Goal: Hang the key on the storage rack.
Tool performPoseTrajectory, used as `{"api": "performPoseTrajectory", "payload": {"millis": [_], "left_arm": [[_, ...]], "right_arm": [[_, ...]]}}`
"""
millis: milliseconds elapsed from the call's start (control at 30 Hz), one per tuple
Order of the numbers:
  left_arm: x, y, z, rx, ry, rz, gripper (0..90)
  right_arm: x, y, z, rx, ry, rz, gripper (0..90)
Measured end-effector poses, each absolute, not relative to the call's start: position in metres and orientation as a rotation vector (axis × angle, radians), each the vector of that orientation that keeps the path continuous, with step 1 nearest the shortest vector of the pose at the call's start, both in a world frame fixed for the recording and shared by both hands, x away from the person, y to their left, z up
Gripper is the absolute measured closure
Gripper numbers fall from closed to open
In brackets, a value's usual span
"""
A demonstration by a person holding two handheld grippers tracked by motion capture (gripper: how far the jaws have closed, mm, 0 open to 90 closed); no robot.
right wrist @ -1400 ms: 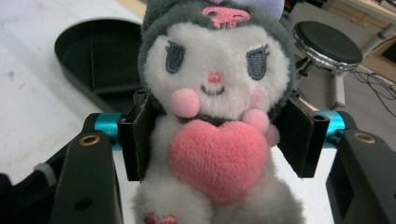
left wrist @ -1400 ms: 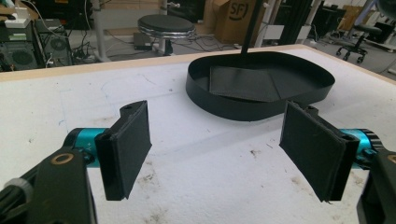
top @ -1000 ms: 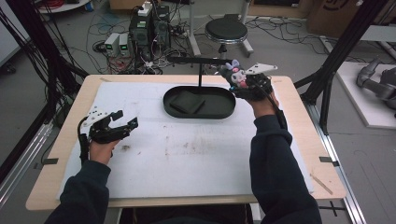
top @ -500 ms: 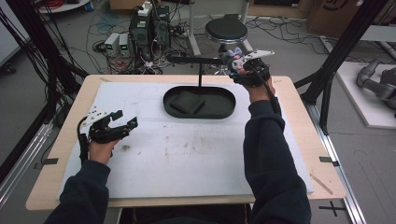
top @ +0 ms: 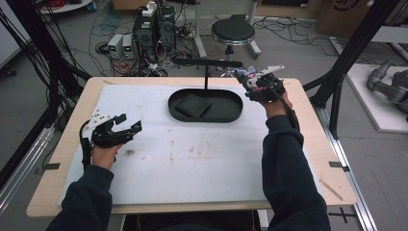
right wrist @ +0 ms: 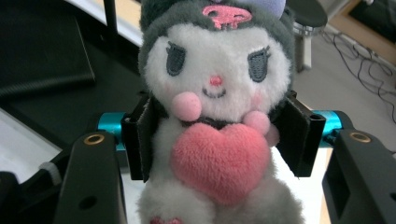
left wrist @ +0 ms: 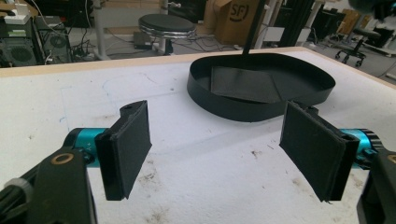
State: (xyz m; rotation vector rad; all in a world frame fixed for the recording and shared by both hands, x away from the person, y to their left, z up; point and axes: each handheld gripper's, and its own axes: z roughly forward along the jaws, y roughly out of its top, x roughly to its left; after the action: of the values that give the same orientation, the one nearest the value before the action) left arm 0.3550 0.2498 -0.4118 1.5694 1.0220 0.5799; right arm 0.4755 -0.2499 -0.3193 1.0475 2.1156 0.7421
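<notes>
My right gripper (top: 249, 81) hovers over the table's far right, beside the right end of a black oval tray (top: 236, 111). It is shut on a white and grey plush toy (right wrist: 215, 93) that hugs a pink heart. Its jaws have just been closing and now squeeze the toy's body from both sides. In the high view the toy (top: 242, 74) pokes out of the gripper to the left. My left gripper (top: 129, 122) rests low at the table's left, open, with nothing between its pads (left wrist: 130, 144). It faces the tray (left wrist: 243, 106).
Flat black pieces (top: 192, 104) lie in the tray. A thin post with a crossbar (top: 207, 63) rises behind it. A round stool (top: 233, 32) and computer boxes (top: 153, 29) stand on the floor beyond the far edge. Black frame struts (top: 346, 62) flank the table.
The right gripper with the toy first went farther from me, then came back down and a little right. The left hand has kept still.
</notes>
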Motion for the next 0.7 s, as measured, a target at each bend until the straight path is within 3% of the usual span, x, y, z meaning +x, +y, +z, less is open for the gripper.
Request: {"api": "performPoseTrajectory", "payload": {"millis": [533,700], "left_arm": [[0.355,0.252,-0.413,1.559,1.029,0.579,24.2],[0.355,0.251,-0.412,1.555,1.019,0.577,24.2]], "right_arm": [[0.504,-0.219,-0.359,1.136,2.087,0.764,39.5],[0.505,-0.218,-0.363,1.167,2.076,0.807,33.0]]}}
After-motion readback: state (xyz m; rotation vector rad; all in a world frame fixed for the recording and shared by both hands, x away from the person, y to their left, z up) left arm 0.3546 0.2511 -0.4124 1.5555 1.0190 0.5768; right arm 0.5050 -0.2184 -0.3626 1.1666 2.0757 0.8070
